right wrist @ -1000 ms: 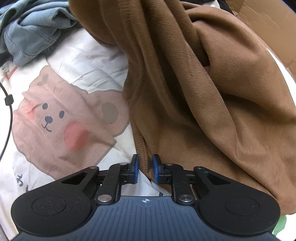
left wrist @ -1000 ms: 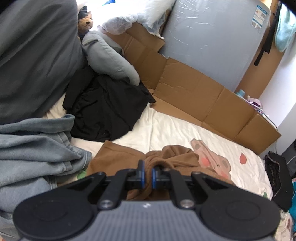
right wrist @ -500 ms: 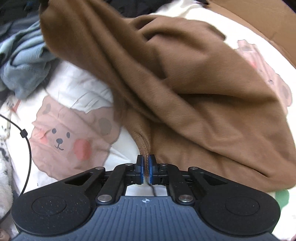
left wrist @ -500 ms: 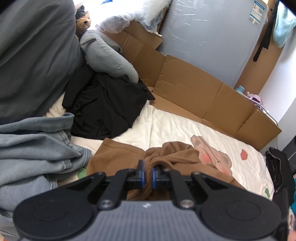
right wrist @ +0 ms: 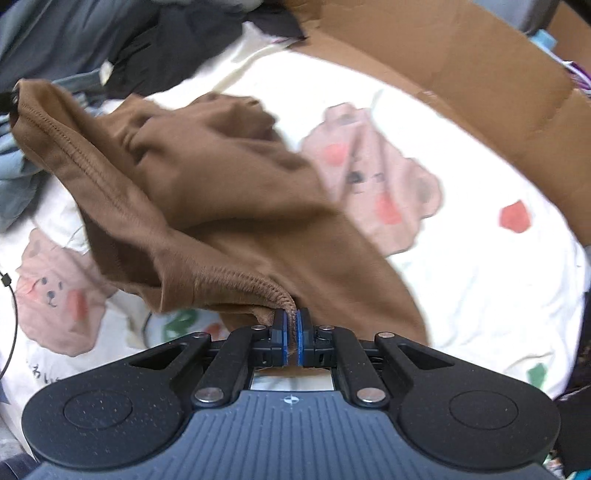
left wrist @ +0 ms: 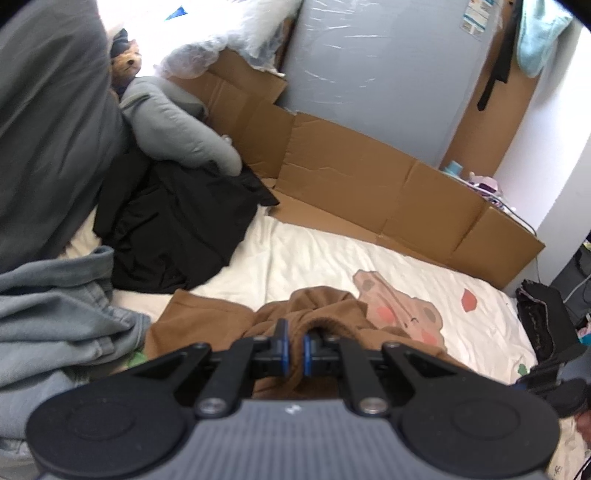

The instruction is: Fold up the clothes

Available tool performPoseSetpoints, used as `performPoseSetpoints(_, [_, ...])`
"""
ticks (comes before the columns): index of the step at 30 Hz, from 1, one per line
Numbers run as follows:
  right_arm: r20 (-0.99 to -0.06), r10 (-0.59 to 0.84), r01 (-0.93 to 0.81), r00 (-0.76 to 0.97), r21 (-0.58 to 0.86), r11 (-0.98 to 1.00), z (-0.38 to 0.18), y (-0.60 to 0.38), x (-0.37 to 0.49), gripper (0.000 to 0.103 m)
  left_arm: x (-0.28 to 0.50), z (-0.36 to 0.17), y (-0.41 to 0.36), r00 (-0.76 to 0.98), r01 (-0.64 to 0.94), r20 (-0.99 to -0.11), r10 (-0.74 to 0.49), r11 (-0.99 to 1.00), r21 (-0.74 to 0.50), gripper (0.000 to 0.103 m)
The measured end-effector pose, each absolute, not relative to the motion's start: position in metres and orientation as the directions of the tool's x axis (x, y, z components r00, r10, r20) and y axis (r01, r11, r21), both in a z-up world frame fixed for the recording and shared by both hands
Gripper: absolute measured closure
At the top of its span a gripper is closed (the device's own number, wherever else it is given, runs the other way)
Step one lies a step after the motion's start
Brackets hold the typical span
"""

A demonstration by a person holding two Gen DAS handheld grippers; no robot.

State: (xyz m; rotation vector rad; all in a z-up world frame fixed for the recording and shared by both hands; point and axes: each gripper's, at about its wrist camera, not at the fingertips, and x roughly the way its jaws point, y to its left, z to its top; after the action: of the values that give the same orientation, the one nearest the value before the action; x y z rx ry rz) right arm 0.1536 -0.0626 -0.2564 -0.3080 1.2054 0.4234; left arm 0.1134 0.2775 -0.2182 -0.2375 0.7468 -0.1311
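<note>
Brown garment (right wrist: 229,192) spreads from the lower centre of the right wrist view up to the upper left, its stitched hem clamped between the closed fingers of the right gripper (right wrist: 290,334), above the bed sheet (right wrist: 461,266). In the left wrist view, the left gripper (left wrist: 293,345) at lower centre is likewise closed on a bunched fold of it.

No text can be read. A label (left wrist: 474,16) on the grey wrapped panel at the far right and faint characters (right wrist: 38,373) on the bedsheet at near left are both too blurred.
</note>
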Motion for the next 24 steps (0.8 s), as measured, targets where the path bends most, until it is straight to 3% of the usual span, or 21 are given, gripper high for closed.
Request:
performPoseSetpoints(11, [-0.932,0.118,-0.454,0.343,-0.054,0.889,-0.243,-0.091,0.172,0.100,0.156,-0.201,0.253,0.740,0.128,-0.623,-0.253,0.963,-0.239,0.095])
performPoseSetpoints(24, [-0.920,0.115,-0.467,0.375,-0.080,0.881,-0.236,-0.125,0.239,0.100,0.248,-0.209,0.222,0.693,0.291,-0.659,-0.294,0.949,-0.117,0.095])
